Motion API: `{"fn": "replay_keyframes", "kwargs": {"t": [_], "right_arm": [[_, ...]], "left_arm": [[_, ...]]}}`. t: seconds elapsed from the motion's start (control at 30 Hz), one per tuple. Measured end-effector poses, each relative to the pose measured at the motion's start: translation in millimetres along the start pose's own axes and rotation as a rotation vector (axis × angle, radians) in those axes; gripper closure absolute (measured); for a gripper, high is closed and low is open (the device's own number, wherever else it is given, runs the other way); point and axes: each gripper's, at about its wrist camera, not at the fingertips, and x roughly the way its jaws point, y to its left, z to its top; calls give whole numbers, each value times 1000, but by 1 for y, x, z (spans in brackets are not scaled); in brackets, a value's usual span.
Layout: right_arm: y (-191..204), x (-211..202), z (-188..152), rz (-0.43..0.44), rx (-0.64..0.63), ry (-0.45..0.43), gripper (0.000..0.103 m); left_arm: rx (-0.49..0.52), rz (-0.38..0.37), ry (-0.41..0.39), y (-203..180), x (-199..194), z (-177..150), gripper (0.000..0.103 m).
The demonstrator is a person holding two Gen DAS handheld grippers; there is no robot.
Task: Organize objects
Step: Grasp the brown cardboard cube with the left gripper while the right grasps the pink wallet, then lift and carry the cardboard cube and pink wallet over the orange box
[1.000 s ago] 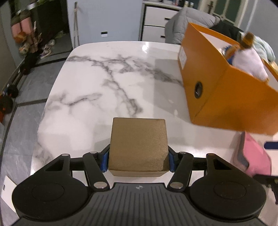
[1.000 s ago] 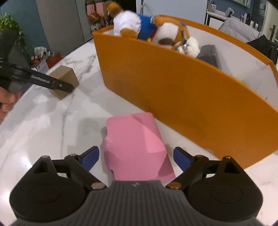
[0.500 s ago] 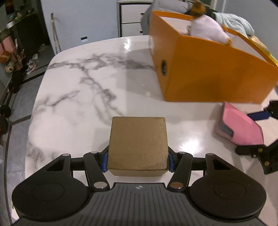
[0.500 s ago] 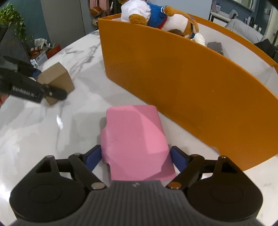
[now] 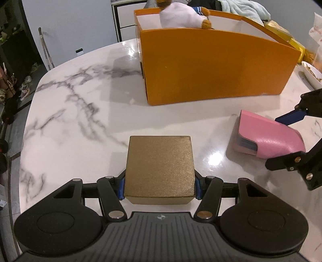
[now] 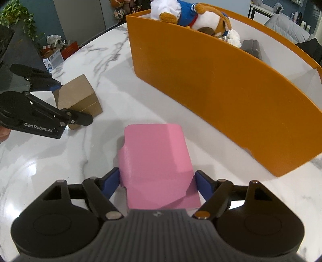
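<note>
1. Your right wrist view looks into the orange box [image 6: 221, 80], showing a plush dog [image 6: 193, 17] and a dark case [image 6: 252, 47]; the left wrist view shows only its outer wall.
2. Your left claw [image 5: 160, 186] pinches the brown box [image 5: 160, 167], raised over the tabletop [image 5: 80, 121] in front of the orange box.
3. Your right claw [image 6: 158, 183] is closing around the pink pouch [image 6: 157, 159], which lies beside the orange box; its left pad touches, and the right pad stands just apart.

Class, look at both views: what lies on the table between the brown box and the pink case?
Nothing: only bare marble table separates the brown box from the pink case. The left wrist view shows it best.
</note>
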Motion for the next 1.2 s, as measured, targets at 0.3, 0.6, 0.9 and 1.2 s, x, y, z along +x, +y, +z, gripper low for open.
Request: {"fn": "replay_keyframes", "kwargs": {"t": [0.3,0.6,0.9,1.2], "right_arm": [[-14,-23,-8,14,41,-32,25],[-23,-54,-16,52,75,-71,26],[-33,-89,-7,97,145,-166,26],[-59,-135,9,127,276,-315,26]], "left_arm": [[-17,-24,-42,-3,-14,3,35],[-23,-58,-109,-11,-30,13,35],[-81,-100,-213,-6,-56,31,35],[-108,-155,-356,-15,-88,72,35]]}}
